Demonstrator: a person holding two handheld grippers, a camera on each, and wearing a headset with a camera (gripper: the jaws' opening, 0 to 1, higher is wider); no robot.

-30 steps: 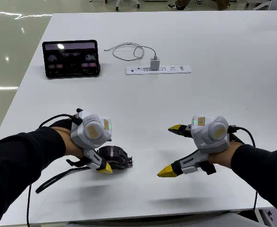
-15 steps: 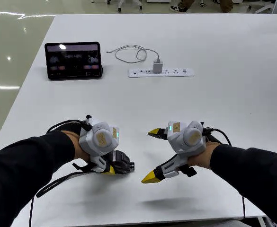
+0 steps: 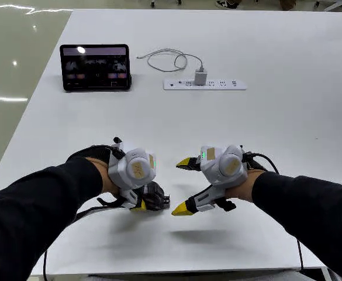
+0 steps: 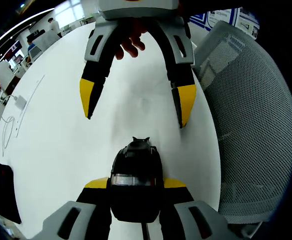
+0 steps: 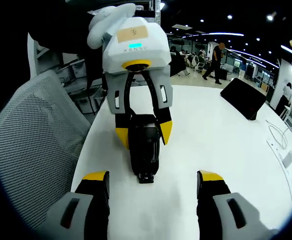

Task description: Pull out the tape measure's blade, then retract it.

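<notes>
In the head view the left gripper [image 3: 147, 200] covers most of the black tape measure [image 3: 155, 196]; whether the case touches the white table [image 3: 276, 129] is unclear. In the left gripper view the jaws are clamped on the case's flanks, with its small end hook toward the right gripper [image 3: 182, 186]; that one's jaws stand wide apart, empty, near the hook. Farther back lie a tablet [image 3: 96, 66], a power strip [image 3: 204, 84] and a charger [image 3: 200, 76] with its looped cable [image 3: 168, 58]; a mesh chair back [image 4: 250, 125] stands at the table's edge.
</notes>
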